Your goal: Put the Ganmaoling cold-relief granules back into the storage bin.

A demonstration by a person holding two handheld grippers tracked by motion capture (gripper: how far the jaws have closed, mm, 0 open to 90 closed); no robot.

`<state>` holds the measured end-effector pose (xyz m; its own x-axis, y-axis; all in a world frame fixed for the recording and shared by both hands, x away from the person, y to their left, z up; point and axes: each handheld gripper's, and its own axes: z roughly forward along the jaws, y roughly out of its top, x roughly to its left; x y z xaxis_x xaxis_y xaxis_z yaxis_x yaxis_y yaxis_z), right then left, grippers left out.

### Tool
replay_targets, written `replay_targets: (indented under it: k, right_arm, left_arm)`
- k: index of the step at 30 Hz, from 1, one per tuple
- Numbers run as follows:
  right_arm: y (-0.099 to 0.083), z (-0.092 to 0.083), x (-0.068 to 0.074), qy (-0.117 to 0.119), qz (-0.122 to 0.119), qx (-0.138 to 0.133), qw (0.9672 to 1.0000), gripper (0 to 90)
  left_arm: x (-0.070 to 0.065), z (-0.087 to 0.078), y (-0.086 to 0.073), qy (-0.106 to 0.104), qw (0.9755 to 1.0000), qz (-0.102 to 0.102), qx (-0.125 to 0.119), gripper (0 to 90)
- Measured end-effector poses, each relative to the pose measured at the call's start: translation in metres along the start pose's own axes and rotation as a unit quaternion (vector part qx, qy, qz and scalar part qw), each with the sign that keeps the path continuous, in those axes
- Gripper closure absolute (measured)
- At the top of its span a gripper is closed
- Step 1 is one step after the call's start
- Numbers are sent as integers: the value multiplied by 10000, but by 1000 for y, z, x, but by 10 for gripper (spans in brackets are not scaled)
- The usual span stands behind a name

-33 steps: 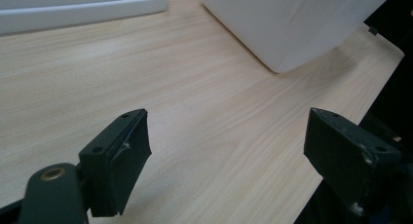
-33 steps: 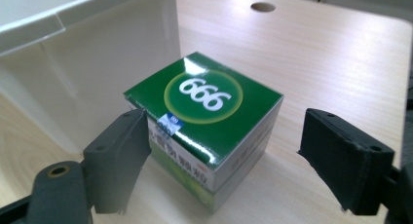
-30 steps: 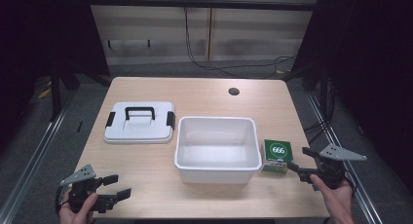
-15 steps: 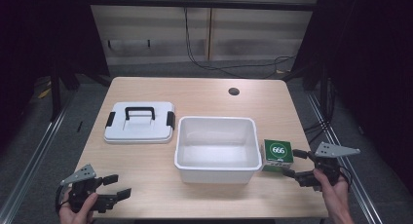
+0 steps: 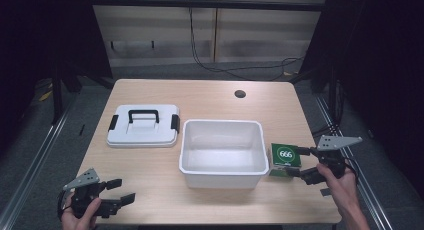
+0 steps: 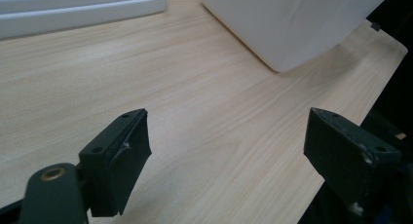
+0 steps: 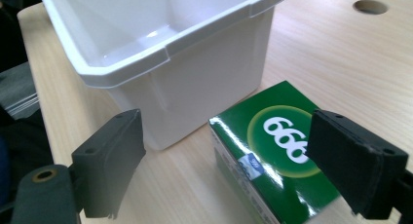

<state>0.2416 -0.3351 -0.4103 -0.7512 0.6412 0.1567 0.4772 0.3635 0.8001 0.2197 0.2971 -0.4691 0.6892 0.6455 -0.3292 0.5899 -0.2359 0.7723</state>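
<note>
**Green box hard against the bin wall leaves little room for a clean grip**

While the right gripper (image 5: 300,162) sits at the near right of the table (image 5: 210,95) with its jaws spread wide, the green box (image 5: 285,158) it faces lies flat on the wood, just right of the white bin (image 5: 221,152) and seemingly touching its outer wall. In the right gripper view one jaw stands over the box's far edge and the other is lined up with the bin's corner (image 7: 160,112), so the spread takes in part of the bin as well as the box (image 7: 272,151).

My worry is the closing move: if the jaws come together from here, one pad may catch the bin wall, shoving the bin left or pinching only a corner of the box. Its glossy wrapping looks slick, so a corner grip could let it twist or drop short of the bin.

The left gripper (image 5: 116,197) waits at the near left, jaws also apart and holding nothing, well clear of the lid (image 5: 143,125) lying to the bin's left. It poses little risk unless it swings across toward the bin.
</note>
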Motion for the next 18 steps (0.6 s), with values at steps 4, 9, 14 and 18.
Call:
replay_targets:
  k: [4, 9, 14, 18]
  right_arm:
    - [13, 1, -2, 75, -197, 132, 9997, 139]
    - [32, -1, -4, -12, -423, 320, 9986, 139]
    - [42, -2, -9, 110, -470, 609, 9970, 139]
    - [52, 2, -15, 239, -451, 907, 9946, 139]
  left_arm:
    - [0, 0, 0, 15, 10000, -15, -17, 170]
    - [0, -1, 0, 18, 10000, 5, -20, 170]
    - [0, 0, 0, -18, 10000, 29, 4, 170]
    - [0, 0, 0, 3, 10000, 46, 19, 170]
